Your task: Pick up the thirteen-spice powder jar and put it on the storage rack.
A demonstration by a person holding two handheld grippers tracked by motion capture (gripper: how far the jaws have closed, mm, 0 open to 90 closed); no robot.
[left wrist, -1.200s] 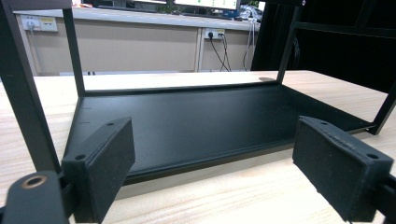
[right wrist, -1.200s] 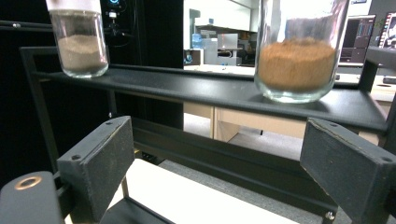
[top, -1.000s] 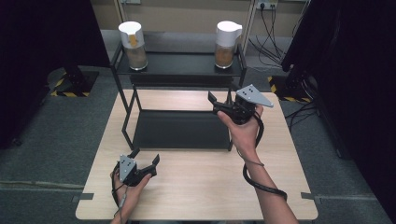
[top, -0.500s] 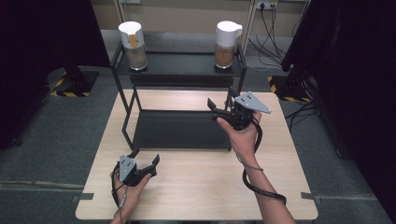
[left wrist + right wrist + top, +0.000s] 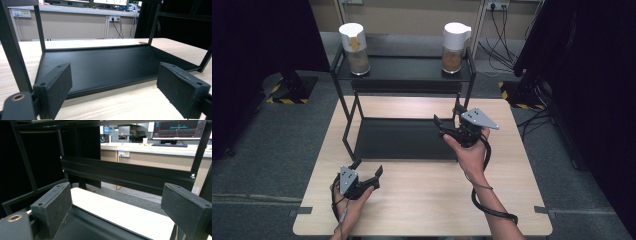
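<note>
A black two-tier rack [image 5: 404, 70] stands on the wooden table [image 5: 422, 195]. Its top shelf carries two white-lidded jars of brown stuff, one at the left end [image 5: 354, 50] and one at the right end [image 5: 453, 50]. My left gripper [image 5: 368, 167] rests low near the table's front left, open and holding nothing, facing the rack's lower shelf [image 5: 100, 65]. My right gripper [image 5: 447, 115] hovers over the right end of the lower shelf [image 5: 402, 137], open, with nothing between its pads [image 5: 53, 207]. It looks under the top shelf's rail [image 5: 125, 173].
Black curtains and stands flank the table on both sides. Cables and a wall socket [image 5: 499, 6] lie behind the rack. A cable trails from the right hand across the table's front right [image 5: 492, 210]. Bare wood lies in front of the rack.
The right gripper has sunk a little, coming nearer the lower shelf's right end. The left gripper has stayed where it was. Both jars are unmoved.
</note>
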